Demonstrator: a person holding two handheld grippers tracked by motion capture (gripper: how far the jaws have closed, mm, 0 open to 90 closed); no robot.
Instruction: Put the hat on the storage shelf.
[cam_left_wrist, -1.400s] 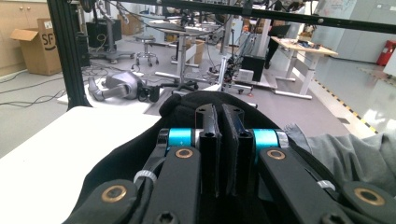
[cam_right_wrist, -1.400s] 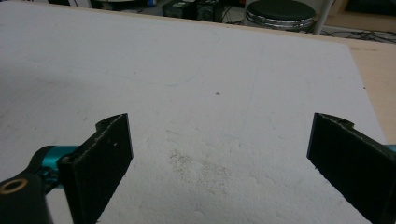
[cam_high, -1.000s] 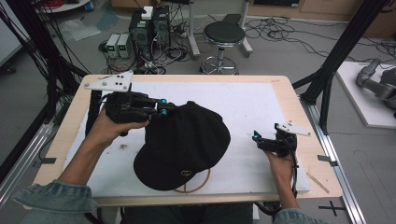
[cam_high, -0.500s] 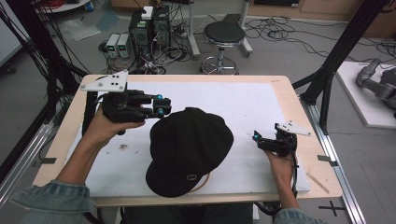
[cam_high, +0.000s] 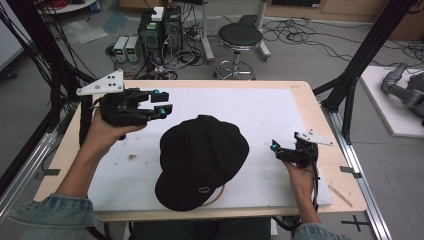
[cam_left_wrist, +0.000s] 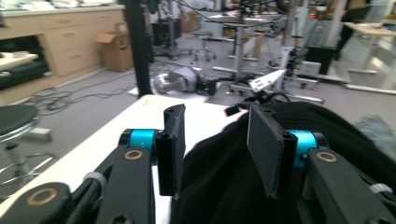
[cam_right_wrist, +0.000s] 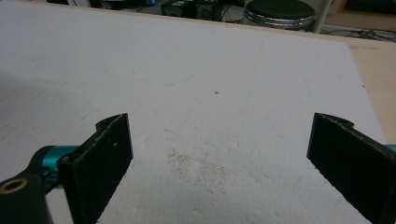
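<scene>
Left gripper (cam_high: 161, 103), jaws just opening, releases the black cap (cam_high: 200, 160); right gripper (cam_high: 274, 148) rests wide open.

A black cap (cam_high: 200, 160) lies crown-up on the white mat, lower centre of the high view, its brim toward the bottom edge, with 1 small gold emblem.

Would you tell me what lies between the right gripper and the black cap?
Nothing: in the high view, only bare white mat separates the right gripper from the black cap.
</scene>
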